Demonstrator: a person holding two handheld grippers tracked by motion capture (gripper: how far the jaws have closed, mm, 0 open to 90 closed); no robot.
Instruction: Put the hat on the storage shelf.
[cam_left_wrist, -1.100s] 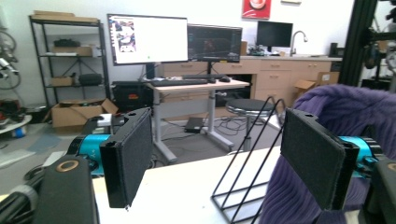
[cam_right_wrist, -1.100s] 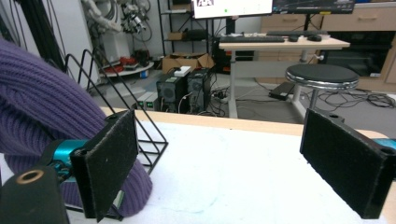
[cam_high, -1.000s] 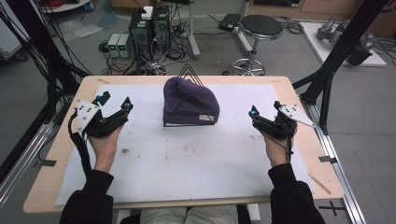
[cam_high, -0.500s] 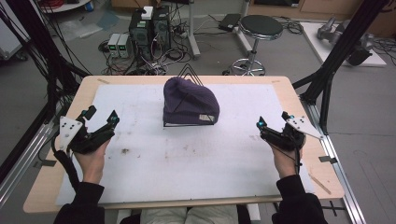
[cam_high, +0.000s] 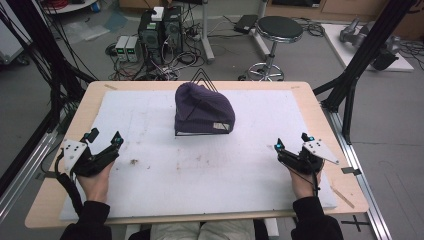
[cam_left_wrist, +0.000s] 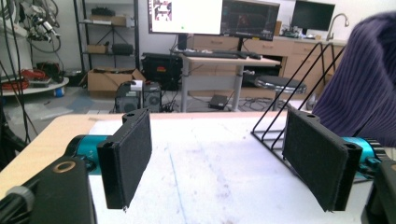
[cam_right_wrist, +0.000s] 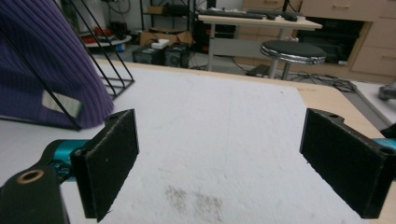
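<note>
You have drawn both hands back toward the near edge of the table (cam_high: 60, 135): left gripper (cam_high: 104, 143) and right gripper (cam_high: 291, 145), jaws apart, empty. The purple beanie (cam_high: 202, 107) stays draped on its wire rack (cam_high: 200, 80), so this looks like a finish.

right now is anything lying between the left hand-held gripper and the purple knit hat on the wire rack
Nothing but bare white mat, marked with a few small brown stains, lies between the left hand-held gripper and the purple knit hat in the high view.

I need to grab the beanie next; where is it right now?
In the high view the purple beanie sits on a black wire rack at the table's far centre, apart from both tools.
</note>
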